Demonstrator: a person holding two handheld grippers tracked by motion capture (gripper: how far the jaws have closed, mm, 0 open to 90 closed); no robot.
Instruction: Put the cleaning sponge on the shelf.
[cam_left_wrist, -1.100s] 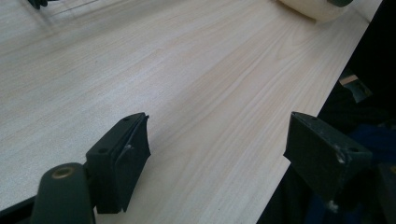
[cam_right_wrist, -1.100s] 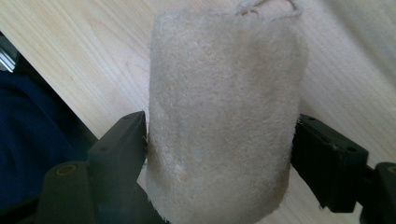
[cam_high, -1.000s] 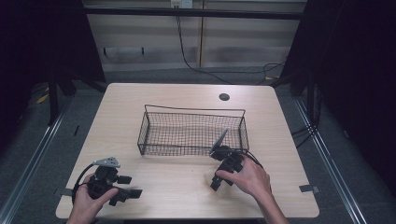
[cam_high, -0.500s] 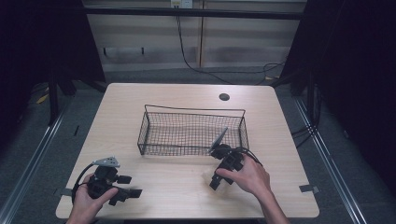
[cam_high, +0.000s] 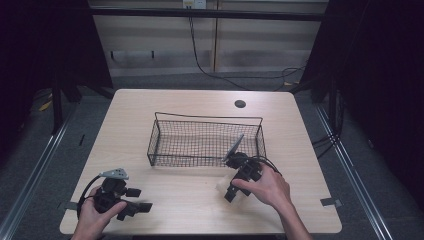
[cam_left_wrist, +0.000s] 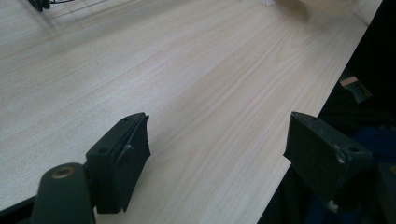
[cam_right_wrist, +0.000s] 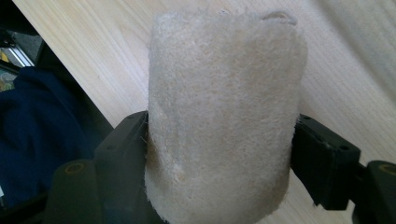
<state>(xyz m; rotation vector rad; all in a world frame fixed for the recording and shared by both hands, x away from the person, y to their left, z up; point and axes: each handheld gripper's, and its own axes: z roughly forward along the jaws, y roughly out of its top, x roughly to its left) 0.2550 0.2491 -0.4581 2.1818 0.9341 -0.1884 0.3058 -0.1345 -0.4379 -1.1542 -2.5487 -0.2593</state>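
My right gripper (cam_high: 231, 194) lies low over the table's front right, just in front of the wire basket (cam_high: 207, 118), with a hand around it. It is shut on a beige fuzzy roll (cam_right_wrist: 224, 112), which stands between the jaws in the right gripper view and shows as a pale patch (cam_high: 223, 185) from above. My left gripper (cam_high: 142, 199) rests at the front left corner in the other hand. Its jaws point right and stand wide apart over bare wood in the left gripper view (cam_left_wrist: 219, 154).
The black wire basket sits mid-table and looks empty. The pale wooden table (cam_high: 175, 105) has a dark round grommet (cam_high: 240, 104) at the back right. A small piece of tape (cam_high: 330, 202) sits by the right front edge. The front edge runs close to both hands.
The right hand has edged slightly left with its gripper and the roll. The left gripper has stayed put.
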